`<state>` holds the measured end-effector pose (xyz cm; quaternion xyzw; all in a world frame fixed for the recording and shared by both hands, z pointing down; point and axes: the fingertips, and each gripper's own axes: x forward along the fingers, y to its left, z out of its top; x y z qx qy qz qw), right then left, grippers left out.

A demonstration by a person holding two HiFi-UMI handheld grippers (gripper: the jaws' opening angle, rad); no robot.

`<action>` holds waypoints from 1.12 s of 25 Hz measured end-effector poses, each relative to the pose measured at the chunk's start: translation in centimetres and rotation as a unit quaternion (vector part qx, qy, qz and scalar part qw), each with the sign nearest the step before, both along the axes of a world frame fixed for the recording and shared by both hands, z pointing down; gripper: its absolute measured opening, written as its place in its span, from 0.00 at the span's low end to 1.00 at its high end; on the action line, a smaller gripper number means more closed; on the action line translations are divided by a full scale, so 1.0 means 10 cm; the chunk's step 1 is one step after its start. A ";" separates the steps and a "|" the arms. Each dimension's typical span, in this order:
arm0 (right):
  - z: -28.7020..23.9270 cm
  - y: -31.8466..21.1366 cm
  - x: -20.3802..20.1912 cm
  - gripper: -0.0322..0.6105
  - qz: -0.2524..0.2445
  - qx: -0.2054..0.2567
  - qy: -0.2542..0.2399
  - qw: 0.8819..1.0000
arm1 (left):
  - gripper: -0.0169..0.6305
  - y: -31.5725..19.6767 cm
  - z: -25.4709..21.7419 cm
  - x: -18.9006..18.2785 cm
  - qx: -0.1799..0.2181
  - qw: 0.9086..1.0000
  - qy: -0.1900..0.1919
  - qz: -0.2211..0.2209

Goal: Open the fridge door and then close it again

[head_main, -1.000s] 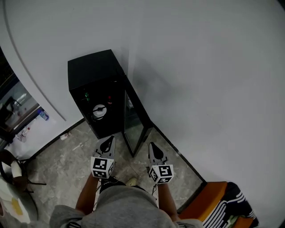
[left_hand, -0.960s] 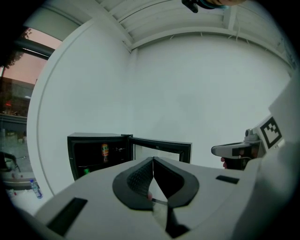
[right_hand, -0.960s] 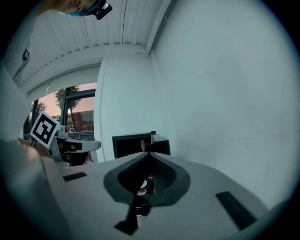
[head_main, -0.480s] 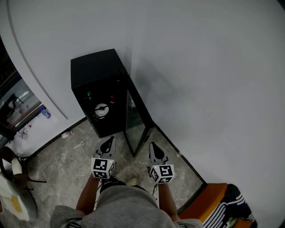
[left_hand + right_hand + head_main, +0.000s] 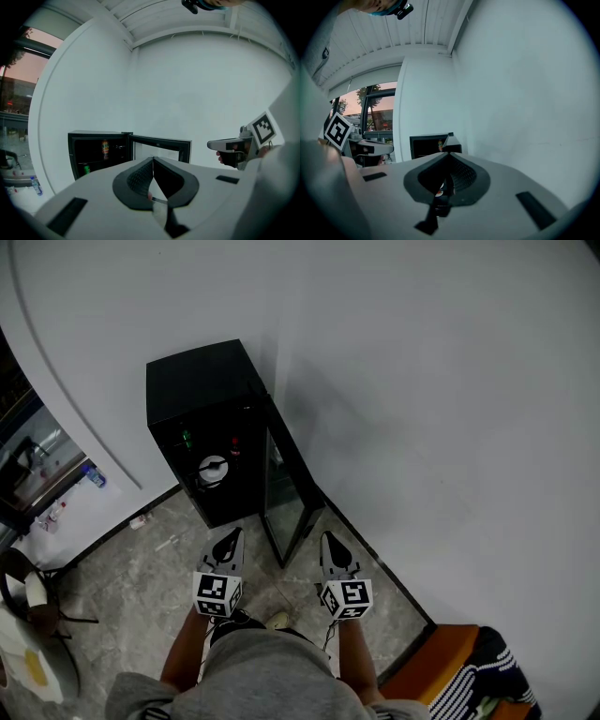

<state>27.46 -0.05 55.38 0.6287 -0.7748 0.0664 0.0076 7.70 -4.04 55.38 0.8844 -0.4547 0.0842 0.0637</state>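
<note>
A small black fridge [image 5: 200, 390] stands on the floor against the white wall. Its glass door [image 5: 286, 498] is swung open toward me, and cans and a round white thing show on its shelves. My left gripper [image 5: 228, 542] is shut and empty, a short way in front of the fridge's open front. To the right of the door's free edge hangs my right gripper [image 5: 329, 545], also shut and empty. The left gripper view shows the fridge [image 5: 96, 152], its door [image 5: 161, 147] and the right gripper [image 5: 232, 146]. In the right gripper view the door [image 5: 452, 143] is edge-on.
The white wall [image 5: 422, 409] runs close along the right. An orange seat with a striped cloth [image 5: 473, 673] sits at the lower right. At the left are a chair [image 5: 28, 601], a bottle [image 5: 91, 480] and a window. The floor is grey marble tile.
The right gripper has shifted slightly to the right, away from the door edge. The left gripper and the fridge door stay as they were.
</note>
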 end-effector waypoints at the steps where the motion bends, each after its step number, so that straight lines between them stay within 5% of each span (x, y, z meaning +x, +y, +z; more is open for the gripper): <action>1: -0.01 -0.02 0.02 0.09 -0.001 0.002 -0.001 1.000 | 0.04 -0.01 0.00 0.01 0.000 1.000 0.000 0.000; 15: 0.08 -0.43 0.08 0.09 -0.053 0.000 0.007 0.999 | 0.04 -0.11 0.01 0.00 -0.004 1.000 -0.002 -0.022; 19: 0.10 -0.51 0.05 0.27 -0.085 -0.006 -0.004 0.996 | 0.04 -0.17 0.01 -0.05 -0.006 0.999 -0.006 -0.032; 28: 0.16 -0.58 0.03 0.28 -0.105 -0.008 -0.003 0.994 | 0.04 -0.24 0.03 -0.09 -0.006 0.999 -0.009 -0.045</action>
